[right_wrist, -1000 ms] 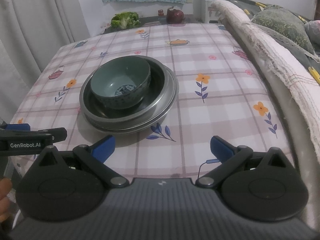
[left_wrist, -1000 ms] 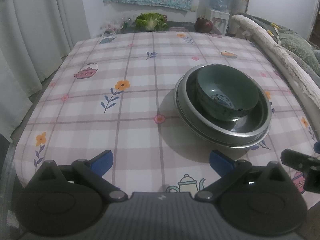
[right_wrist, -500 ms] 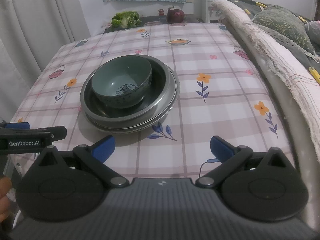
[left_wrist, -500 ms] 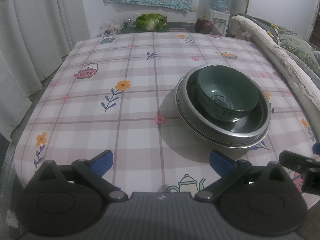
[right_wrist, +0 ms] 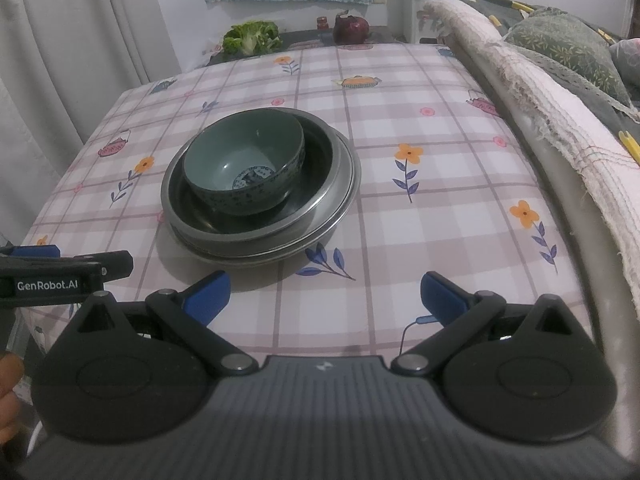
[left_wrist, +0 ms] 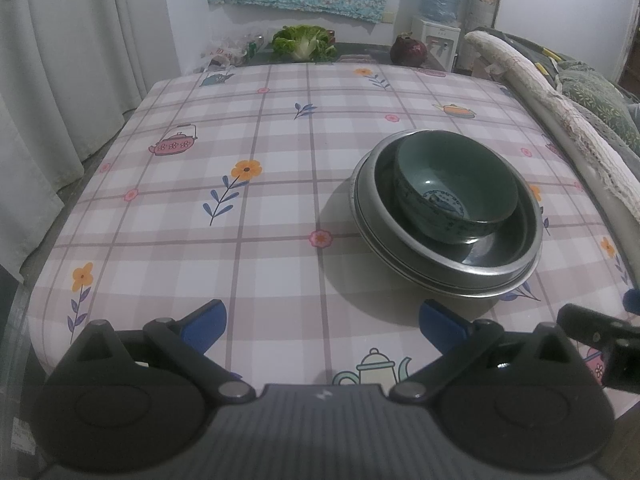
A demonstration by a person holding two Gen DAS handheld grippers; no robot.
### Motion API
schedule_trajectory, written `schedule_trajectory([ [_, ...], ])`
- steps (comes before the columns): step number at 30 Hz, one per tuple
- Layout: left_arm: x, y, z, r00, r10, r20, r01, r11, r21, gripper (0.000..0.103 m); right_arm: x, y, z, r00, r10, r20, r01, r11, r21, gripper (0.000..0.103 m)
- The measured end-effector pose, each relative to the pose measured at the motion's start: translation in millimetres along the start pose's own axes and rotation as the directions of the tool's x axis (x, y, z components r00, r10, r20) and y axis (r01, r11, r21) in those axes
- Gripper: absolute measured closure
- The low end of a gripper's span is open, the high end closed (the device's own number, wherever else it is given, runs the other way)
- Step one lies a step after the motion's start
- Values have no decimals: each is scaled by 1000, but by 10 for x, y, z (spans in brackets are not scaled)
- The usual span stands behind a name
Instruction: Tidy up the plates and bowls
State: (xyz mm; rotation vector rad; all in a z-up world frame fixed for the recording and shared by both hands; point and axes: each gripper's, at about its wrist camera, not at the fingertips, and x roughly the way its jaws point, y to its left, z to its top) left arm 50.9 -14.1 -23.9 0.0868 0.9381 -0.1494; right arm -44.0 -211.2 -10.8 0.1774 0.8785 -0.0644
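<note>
The green bowl (left_wrist: 456,184) sits inside a dark bowl (left_wrist: 500,248), which rests on stacked metal plates (left_wrist: 472,286) on the table (left_wrist: 260,208), as it did one second ago. The stack is at the same place, nothing has moved on the cloth. The left gripper (left_wrist: 322,322) stays wide open and holds nothing, near the table edge, apart from the stack. The right gripper (right_wrist: 324,294) is also wide open and empty; in its view the stack appears very slightly higher than before, so the camera has shifted a little.
</note>
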Motion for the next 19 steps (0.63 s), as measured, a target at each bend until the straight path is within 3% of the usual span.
schedule_trajectory([
  [19, -40, -10, 50, 1000, -12, 13, 12, 1000, -12, 0, 3, -21, 13, 1000, -2, 1, 2, 1000, 2, 1],
])
